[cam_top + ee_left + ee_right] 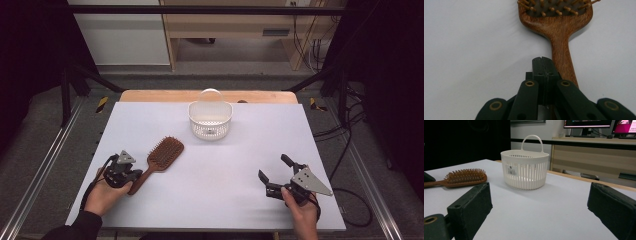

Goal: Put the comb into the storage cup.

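Lying near the left edge of the worktop [210,200], the wooden hairbrush [159,161] has its handle just beside the left hand-held gripper [542,65], whose jaws are pressed together on nothing. The right hand-held gripper [274,171] is spread wide near the right edge. A broad bare area separates them, and the white basket [210,120] stands toward the far edge.

White table [210,170] w/ hairbrush [161,156] & basket [210,121].

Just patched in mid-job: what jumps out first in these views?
A wooden hairbrush lies bristles-up at the table's left, and the left gripper, jaws shut, sits over its handle; whether it grips the handle I cannot tell. A white slatted basket with a hoop handle stands upright near the far edge, centre. The right gripper rests at the near right, jaws wide open and holding nothing, facing the basket.
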{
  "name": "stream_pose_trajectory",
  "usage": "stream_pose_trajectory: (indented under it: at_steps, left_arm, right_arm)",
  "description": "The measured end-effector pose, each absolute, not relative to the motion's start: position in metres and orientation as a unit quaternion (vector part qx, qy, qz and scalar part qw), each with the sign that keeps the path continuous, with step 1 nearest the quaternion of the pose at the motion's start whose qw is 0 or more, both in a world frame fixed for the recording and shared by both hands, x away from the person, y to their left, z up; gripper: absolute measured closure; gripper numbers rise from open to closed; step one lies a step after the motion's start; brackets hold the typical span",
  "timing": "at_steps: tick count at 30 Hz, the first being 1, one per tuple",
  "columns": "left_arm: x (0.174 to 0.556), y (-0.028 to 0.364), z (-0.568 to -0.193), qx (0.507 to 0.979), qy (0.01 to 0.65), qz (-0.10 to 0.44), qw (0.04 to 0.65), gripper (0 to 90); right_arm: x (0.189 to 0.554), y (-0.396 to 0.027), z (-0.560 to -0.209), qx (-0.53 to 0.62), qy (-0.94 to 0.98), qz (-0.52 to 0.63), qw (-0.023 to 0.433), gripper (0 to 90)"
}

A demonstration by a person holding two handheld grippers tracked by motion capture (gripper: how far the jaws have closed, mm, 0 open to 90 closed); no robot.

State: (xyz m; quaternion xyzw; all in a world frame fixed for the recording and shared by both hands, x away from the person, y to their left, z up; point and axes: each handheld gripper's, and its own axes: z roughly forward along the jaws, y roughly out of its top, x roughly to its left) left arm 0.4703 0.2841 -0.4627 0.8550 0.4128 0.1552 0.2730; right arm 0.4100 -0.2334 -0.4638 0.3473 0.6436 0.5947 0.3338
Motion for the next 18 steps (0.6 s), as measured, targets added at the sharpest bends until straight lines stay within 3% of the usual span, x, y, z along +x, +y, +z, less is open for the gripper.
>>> stream_pose_trajectory:
  at_steps: [18]
  left_arm:
    - [0.471, 0.281, -0.445, 0.845, 0.419, 0.181, 0.281, 89.9]
  right_arm:
    - [0.410, -0.233, -0.465, 0.349, 0.645, 0.594, 0.332, 5.3]
